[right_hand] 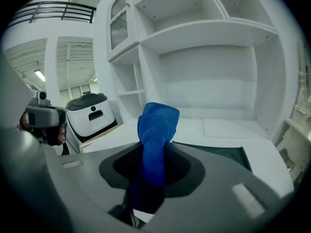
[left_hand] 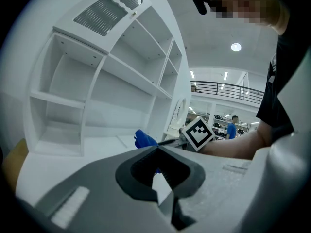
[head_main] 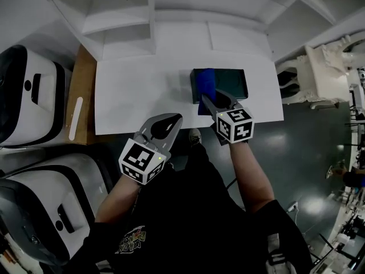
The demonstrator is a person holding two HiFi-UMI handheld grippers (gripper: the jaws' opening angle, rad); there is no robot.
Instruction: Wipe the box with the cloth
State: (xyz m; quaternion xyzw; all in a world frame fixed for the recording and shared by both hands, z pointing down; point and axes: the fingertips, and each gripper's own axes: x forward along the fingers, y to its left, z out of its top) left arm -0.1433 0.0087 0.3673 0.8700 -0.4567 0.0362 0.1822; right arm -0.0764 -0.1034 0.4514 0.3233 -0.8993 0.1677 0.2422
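A dark green box (head_main: 228, 82) lies on the white table (head_main: 137, 96), its top also showing past the jaws in the right gripper view (right_hand: 218, 152). My right gripper (head_main: 206, 100) is shut on a blue cloth (head_main: 205, 84), which drapes over the box's left part and sticks up between the jaws (right_hand: 155, 130). My left gripper (head_main: 171, 120) hovers at the table's front edge, left of the box, shut with nothing in it. In the left gripper view the blue cloth (left_hand: 144, 139) and the right gripper's marker cube (left_hand: 199, 132) show beyond the jaws.
White open shelving (head_main: 120, 16) rises behind the table. White machines with black trim (head_main: 28, 90) stand left of it, beside a wooden board (head_main: 80, 96). A white furniture piece (head_main: 325, 67) stands at the right on the dark floor.
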